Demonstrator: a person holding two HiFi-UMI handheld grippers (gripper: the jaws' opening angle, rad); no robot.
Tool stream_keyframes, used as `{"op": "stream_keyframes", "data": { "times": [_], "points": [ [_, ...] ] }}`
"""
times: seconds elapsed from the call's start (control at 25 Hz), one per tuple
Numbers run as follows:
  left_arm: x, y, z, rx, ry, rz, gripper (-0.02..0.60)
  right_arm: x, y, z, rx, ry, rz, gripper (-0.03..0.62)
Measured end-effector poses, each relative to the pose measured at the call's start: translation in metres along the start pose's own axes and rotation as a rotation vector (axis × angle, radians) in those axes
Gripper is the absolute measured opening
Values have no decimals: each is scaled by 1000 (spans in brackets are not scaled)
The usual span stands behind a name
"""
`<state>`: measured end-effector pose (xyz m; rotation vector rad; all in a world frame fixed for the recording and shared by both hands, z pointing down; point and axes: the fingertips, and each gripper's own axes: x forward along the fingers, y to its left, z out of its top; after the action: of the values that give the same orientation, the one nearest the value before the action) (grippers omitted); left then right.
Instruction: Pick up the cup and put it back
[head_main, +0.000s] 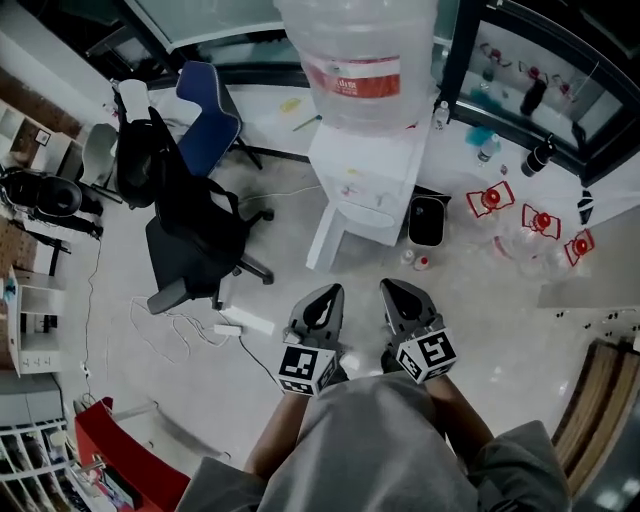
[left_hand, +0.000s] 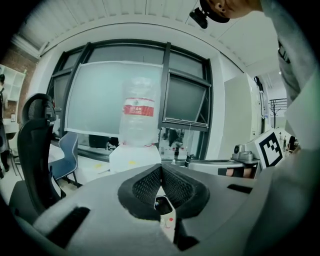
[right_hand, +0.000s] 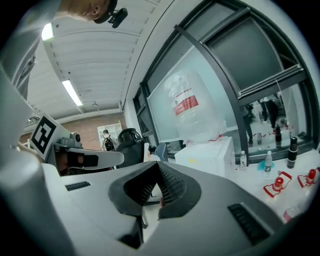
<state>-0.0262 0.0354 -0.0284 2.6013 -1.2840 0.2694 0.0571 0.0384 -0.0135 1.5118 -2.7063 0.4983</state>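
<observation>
In front of the water dispenser, over open floor, the person holds the left tool and the right tool side by side, near each other and both aimed at the dispenser's white body. Each tool is closed on nothing. In the left gripper view the ribbed pads meet at their tips with only floor showing past them. In the right gripper view the pads likewise stand together with nothing between.

The step in hand looks like the approach, before any pick. I cannot find the cup in any view. It is not on the dispenser's top under the big bottle, nor on the floor by the black bin or the small bottles. It may sit in the dispenser's tap recess, which the head view looks down past and both gripper views cover with their own jaws, but that is only a guess. So which way the cup points, whether it stands upright, and how its long axis lies cannot be told.

The next move, as I judge it, calls for finding the cup. One tool's jaws would then need to part wide enough to take its wall and come in level, so that an upright cup is not tipped.
</observation>
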Motion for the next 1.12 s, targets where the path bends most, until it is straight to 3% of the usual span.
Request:
{"op": "stream_keyframes", "data": {
  "times": [0.4,0.6,1.12],
  "points": [
    [-19,82,-8,3,7,-194,9,58,54,-22,-20,4,-215,11],
    [-23,117,-28,-12,22,-250,9,85,67,-49,-22,27,-295,11],
    [39,154,-93,-54,108,-278,9,143,7,-112,-28,109,-357,11]
  ]
}}
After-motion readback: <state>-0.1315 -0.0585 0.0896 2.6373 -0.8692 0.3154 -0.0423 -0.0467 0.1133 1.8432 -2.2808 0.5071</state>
